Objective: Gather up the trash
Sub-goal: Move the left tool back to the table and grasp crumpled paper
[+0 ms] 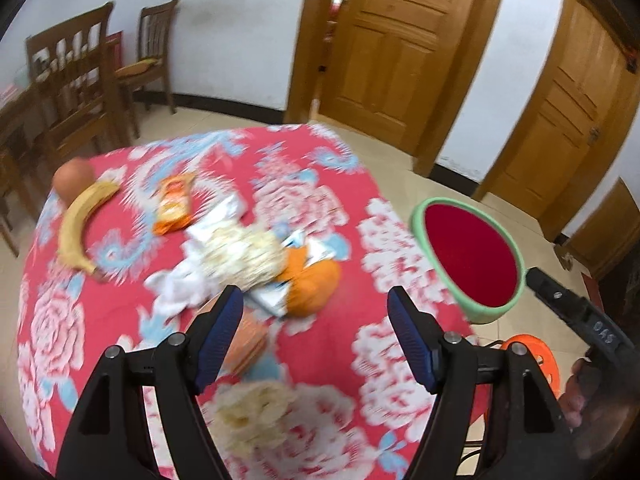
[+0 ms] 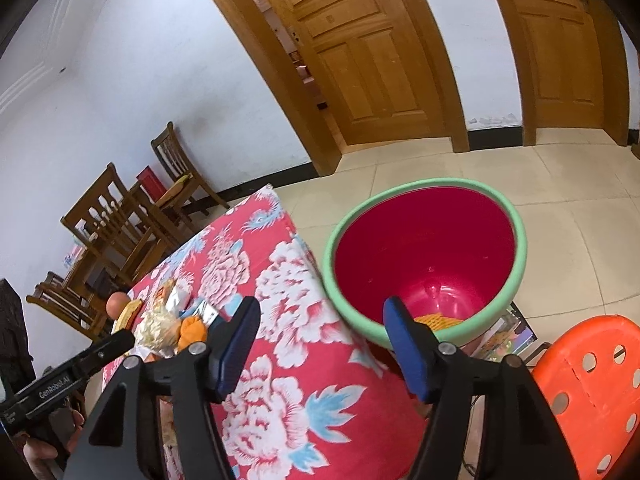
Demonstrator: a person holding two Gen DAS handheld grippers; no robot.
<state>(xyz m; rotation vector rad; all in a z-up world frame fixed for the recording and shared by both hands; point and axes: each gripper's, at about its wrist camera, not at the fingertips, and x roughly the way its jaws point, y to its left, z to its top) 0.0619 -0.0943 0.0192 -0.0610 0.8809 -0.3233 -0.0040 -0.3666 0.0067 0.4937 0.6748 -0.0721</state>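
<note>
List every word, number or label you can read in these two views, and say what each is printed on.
"GenRobot.AI": on the left gripper's black body, seen from the right wrist.
"OAS" or similar, uncertain: on the right gripper's body, seen from the left wrist.
Print on the orange snack packet: too blurred to read.
Print on the white wrappers: too blurred to read.

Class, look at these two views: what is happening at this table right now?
A person holds a gripper in each hand, clearing rubbish. The left gripper hangs open over a pile of wrappers and orange peel on the floral tablecloth. The right gripper is open and empty by the red bin, which already holds something orange. A banana lies apart.
</note>
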